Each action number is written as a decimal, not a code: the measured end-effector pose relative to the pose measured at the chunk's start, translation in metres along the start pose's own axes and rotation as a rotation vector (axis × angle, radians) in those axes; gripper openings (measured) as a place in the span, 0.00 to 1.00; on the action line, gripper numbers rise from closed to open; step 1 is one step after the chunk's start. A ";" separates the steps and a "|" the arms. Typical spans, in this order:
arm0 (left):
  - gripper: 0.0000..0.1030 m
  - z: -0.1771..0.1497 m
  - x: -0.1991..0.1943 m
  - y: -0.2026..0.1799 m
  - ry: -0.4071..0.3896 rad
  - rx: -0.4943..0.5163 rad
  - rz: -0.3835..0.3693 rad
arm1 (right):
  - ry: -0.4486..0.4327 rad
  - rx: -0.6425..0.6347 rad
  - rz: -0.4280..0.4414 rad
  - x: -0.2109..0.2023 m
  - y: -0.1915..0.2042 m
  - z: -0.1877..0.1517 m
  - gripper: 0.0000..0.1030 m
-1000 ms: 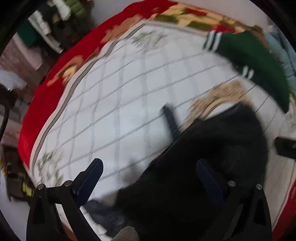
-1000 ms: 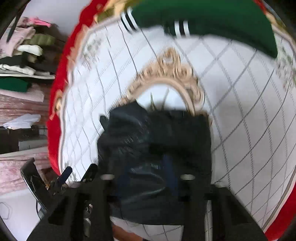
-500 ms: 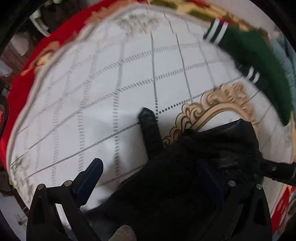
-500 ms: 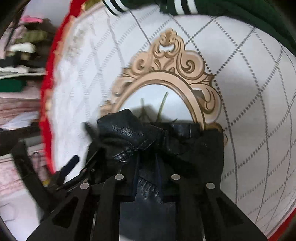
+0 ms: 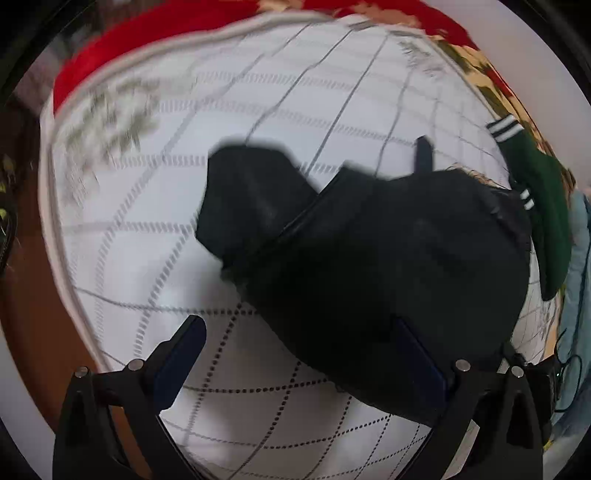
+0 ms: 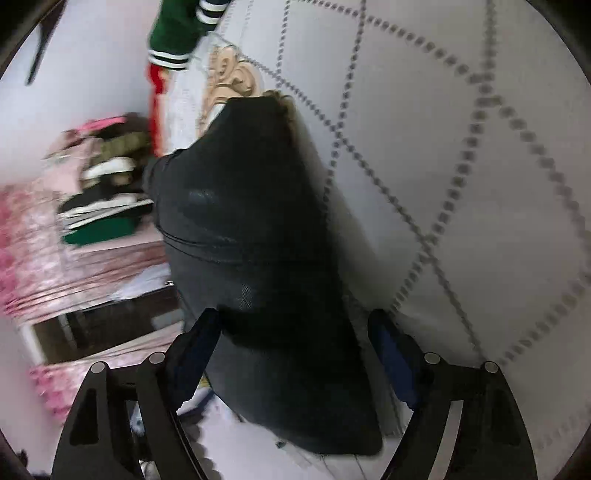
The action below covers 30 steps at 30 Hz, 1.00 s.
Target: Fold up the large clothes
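A black leather garment point(image 5: 388, 258) lies bunched on the white quilted bedspread point(image 5: 155, 221), with a sleeve or flap point(image 5: 251, 199) sticking out to its left. My left gripper point(image 5: 299, 350) hangs above it, pointing steeply down and open; the garment's near edge covers the tip of its right finger point(image 5: 421, 365). In the right wrist view the same garment point(image 6: 251, 229) runs away from me along the bedspread point(image 6: 480, 147). My right gripper point(image 6: 295, 347) is low over it, its jaws opening, with the garment's near end lying loose between the fingers.
A green sweater with white-striped cuffs point(image 5: 543, 206) lies at the far side of the bed, and shows as the green sweater point(image 6: 177, 26) at the top of the right view. A red blanket border point(image 5: 110, 62) edges the bedspread. Folded clothes point(image 6: 103, 192) are stacked on a shelf beside the bed.
My right gripper has dropped low to the bed and its jaws, shut on the black garment before, now stand wide apart. My left gripper has swung sideways and rolled, staying open.
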<state>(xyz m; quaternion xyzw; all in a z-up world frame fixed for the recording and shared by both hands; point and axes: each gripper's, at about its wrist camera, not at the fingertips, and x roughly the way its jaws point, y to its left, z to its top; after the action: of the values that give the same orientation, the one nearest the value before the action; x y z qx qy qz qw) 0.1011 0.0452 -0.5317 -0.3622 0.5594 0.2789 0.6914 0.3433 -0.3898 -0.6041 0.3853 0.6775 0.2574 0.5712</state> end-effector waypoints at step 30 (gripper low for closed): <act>0.21 0.064 -0.029 -0.047 -0.222 0.059 -0.274 | 0.050 -0.128 0.127 0.046 0.077 0.012 0.36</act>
<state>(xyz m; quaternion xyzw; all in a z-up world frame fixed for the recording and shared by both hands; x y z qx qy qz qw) 0.1687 0.0709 -0.4876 -0.3816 0.4331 0.2035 0.7908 0.3702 -0.3096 -0.5727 0.3838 0.6479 0.3455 0.5599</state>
